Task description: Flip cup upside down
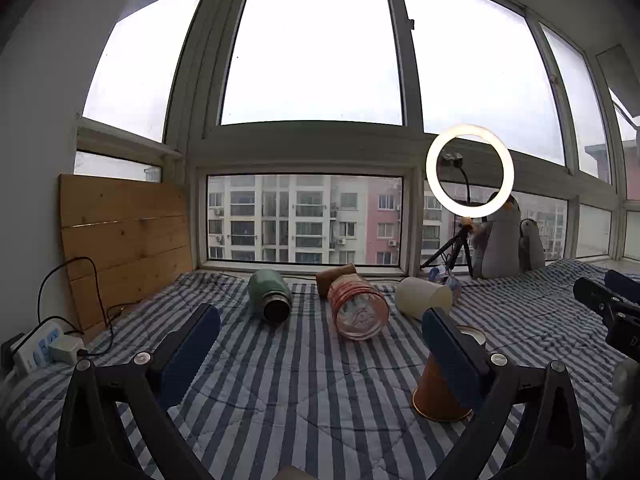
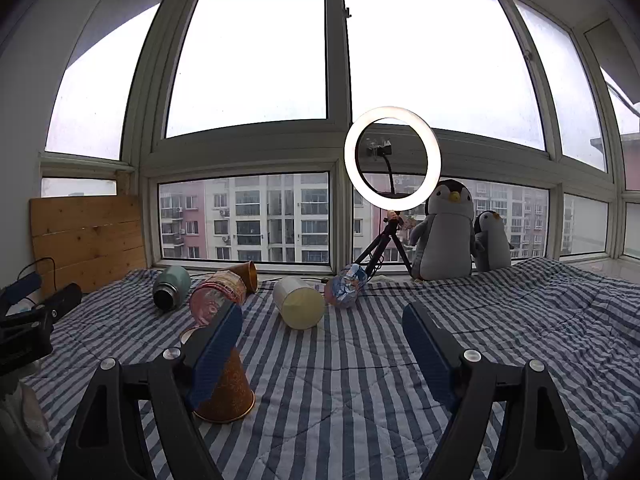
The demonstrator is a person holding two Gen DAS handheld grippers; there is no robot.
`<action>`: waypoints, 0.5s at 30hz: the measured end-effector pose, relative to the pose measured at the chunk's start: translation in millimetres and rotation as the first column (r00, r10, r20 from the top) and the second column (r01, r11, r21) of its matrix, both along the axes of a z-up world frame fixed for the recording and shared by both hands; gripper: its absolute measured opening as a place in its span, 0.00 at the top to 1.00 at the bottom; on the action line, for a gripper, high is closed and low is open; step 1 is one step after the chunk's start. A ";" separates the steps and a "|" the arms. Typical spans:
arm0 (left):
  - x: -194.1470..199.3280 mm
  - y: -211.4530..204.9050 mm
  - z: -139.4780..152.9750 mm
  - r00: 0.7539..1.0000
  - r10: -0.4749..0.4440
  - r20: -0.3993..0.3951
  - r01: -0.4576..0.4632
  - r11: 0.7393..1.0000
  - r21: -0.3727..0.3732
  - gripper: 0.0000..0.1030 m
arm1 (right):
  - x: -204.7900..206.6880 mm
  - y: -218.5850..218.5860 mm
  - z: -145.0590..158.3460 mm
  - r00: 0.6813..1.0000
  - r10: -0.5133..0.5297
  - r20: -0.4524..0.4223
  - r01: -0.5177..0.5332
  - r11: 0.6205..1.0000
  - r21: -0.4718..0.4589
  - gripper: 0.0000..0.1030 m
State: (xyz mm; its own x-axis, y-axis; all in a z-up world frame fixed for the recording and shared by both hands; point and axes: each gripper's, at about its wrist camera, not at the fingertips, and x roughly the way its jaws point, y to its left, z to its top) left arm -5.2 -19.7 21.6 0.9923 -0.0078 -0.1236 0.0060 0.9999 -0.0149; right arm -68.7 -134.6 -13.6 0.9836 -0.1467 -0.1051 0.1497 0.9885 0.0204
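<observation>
Blue-padded fingers fill the near edge of both views, and both tools are spread wide with nothing between them. Left gripper (image 1: 320,344) hangs over the striped blanket (image 1: 304,380), jaws well apart. Right gripper (image 2: 322,344) does the same, jaws gaping over bare stripes.

And the orange cup (image 2: 228,388) stands mouth down on the blanket, wide rim on the cloth, pale base on top. From the right wrist view it sits just behind that gripper's left finger (image 2: 218,348), which overlaps it; whether they touch I cannot tell. From the left wrist view the same orange cup (image 1: 434,394) stands behind the right-hand finger (image 1: 452,356) of the left gripper, outside the gap between the fingers.

Farther back, a row of vessels lies on its side. Green flask (image 1: 270,294) at the left, dark mouth toward us. Next comes a pink patterned cup (image 1: 358,306), with a brown cup (image 1: 334,274) tipped over just behind it. Right of those, a cream cup (image 1: 424,298) lies on its side, and a small printed cup (image 2: 346,286) lies beyond it, near the tripod.

At the far window, a lit ring light (image 2: 392,158) glows on its tripod. Two penguin plush toys (image 2: 444,232) stand right of it. Far left, a wooden board (image 1: 124,236) leans on the wall, a power strip (image 1: 40,350) below it.
</observation>
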 end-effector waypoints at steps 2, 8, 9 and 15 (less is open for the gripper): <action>1.6 -1.5 -2.2 1.000 0.003 -0.003 -0.003 1.000 0.005 0.01 | -1.9 -0.2 -0.3 1.000 -0.005 0.016 0.005 1.000 0.002 0.23; 1.6 -3.7 -7.1 1.000 0.009 0.001 -0.009 1.000 0.010 0.01 | -0.9 -3.7 -3.2 1.000 -0.015 0.027 0.014 1.000 0.016 0.22; 2.2 -2.8 -7.6 1.000 0.010 0.001 -0.010 1.000 0.004 0.00 | -0.1 -4.3 -3.9 1.000 -0.015 0.026 0.015 1.000 0.019 0.22; 2.4 4.4 -9.6 1.000 0.017 0.000 -0.017 1.000 -0.025 0.00 | -1.8 -1.3 -5.3 0.999 -0.020 0.035 0.019 1.000 0.004 0.22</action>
